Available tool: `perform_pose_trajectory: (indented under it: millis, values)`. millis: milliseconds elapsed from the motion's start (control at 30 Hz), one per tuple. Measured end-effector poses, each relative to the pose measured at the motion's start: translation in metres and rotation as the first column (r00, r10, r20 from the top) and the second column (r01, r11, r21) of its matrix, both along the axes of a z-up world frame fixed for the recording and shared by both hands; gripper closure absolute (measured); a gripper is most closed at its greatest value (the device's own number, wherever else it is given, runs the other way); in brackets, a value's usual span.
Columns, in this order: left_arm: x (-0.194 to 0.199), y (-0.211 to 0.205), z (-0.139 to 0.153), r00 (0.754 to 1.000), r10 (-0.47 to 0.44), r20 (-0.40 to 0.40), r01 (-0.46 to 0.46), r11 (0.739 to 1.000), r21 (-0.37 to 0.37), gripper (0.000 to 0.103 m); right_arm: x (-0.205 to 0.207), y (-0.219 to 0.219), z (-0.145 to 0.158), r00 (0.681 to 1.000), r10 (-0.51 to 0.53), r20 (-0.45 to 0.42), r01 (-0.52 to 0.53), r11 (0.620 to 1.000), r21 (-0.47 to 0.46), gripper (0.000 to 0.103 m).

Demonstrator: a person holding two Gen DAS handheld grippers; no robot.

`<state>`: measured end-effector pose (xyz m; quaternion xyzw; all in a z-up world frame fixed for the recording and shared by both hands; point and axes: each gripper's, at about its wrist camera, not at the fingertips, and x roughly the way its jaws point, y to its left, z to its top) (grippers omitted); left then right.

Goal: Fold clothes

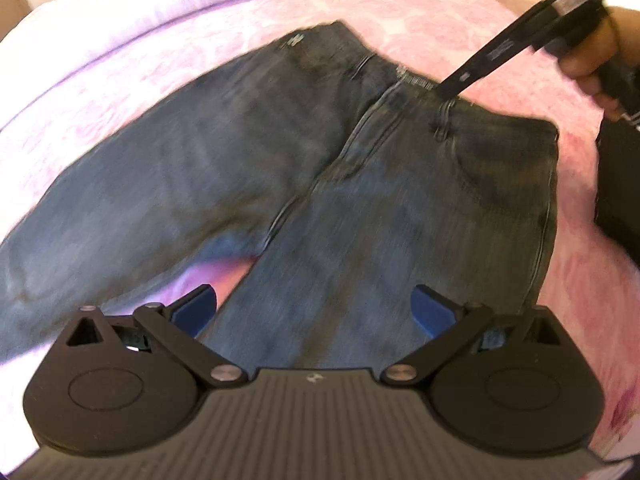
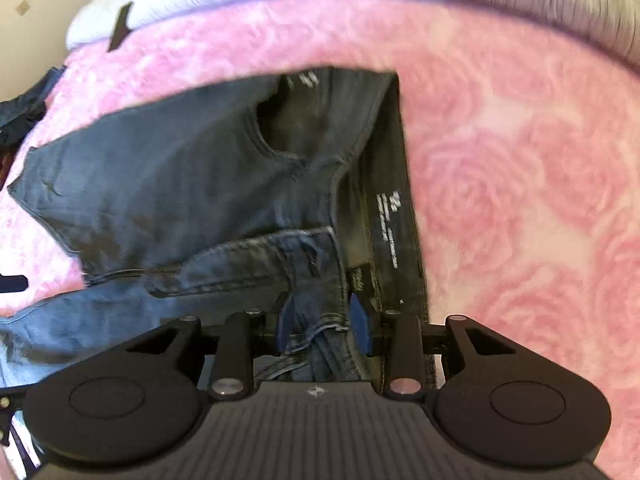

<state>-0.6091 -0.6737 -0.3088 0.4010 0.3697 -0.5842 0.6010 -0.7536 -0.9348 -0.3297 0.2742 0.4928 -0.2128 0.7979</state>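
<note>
While my left gripper (image 1: pixel 314 312) hovers over the near leg of the jeans (image 1: pixel 360 184), its fingers (image 1: pixel 196 306) stand wide with nothing between them. I see the jeans spread on the pink rose-patterned blanket (image 1: pixel 440 12) of the bed, waistband at the far right, legs running left and near. My right gripper (image 2: pixel 322 326) sits at the waistband, fingers (image 2: pixel 360 328) narrow around a bunched fold of denim by the fly. A hand (image 1: pixel 592 56) holds that gripper at the far right.
</note>
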Motion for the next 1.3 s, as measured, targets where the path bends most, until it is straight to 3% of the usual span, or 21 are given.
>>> perform_pose_trajectory:
  millis: [167,300,467,633,800,967,1133,1167,1300]
  values:
    - [0.016,0.067,0.002,0.994,0.105,0.044,-0.107,0.992,0.069,0.001,0.007,0.044,0.009,0.996,0.090,-0.022,-0.090,0.995,-0.030,0.066]
    - [0.026,0.143,0.008,0.968,0.231,0.093,-0.241,0.963,0.119,0.001,0.012,0.093,0.022,0.978,0.208,-0.020,-0.208,0.977,-0.051,0.065]
    - [0.028,0.236,0.019,0.918,0.347,0.191,-0.375,0.917,0.139,0.001,0.023,0.159,0.036,0.923,0.385,-0.023,-0.385,0.921,-0.059,0.058]
    - [0.034,0.297,0.016,0.880,0.410,0.239,-0.447,0.885,0.127,0.001,0.034,0.221,0.055,0.869,0.493,-0.031,-0.494,0.865,-0.092,0.053]
    - [0.051,0.336,-0.011,0.874,0.410,0.260,-0.446,0.889,0.100,0.001,0.042,0.267,0.075,0.865,0.500,-0.031,-0.500,0.856,-0.131,0.049]
    - [0.079,0.380,-0.047,0.854,0.445,0.269,-0.471,0.881,0.041,0.001,0.055,0.323,0.074,0.866,0.493,-0.084,-0.500,0.852,-0.154,0.049]
    - [0.086,0.408,-0.093,0.865,0.342,0.368,-0.356,0.934,-0.031,0.001,0.081,0.391,0.070,0.859,0.495,-0.132,-0.511,0.841,-0.177,0.047]
    - [0.086,0.412,-0.102,0.856,0.329,0.399,-0.339,0.939,-0.048,0.001,0.087,0.402,0.069,0.857,0.497,-0.138,-0.515,0.838,-0.181,0.046]
    - [0.090,0.420,-0.136,0.770,0.334,0.544,-0.305,0.941,-0.146,0.001,0.112,0.437,0.057,0.833,0.529,-0.162,-0.552,0.811,-0.192,0.043]
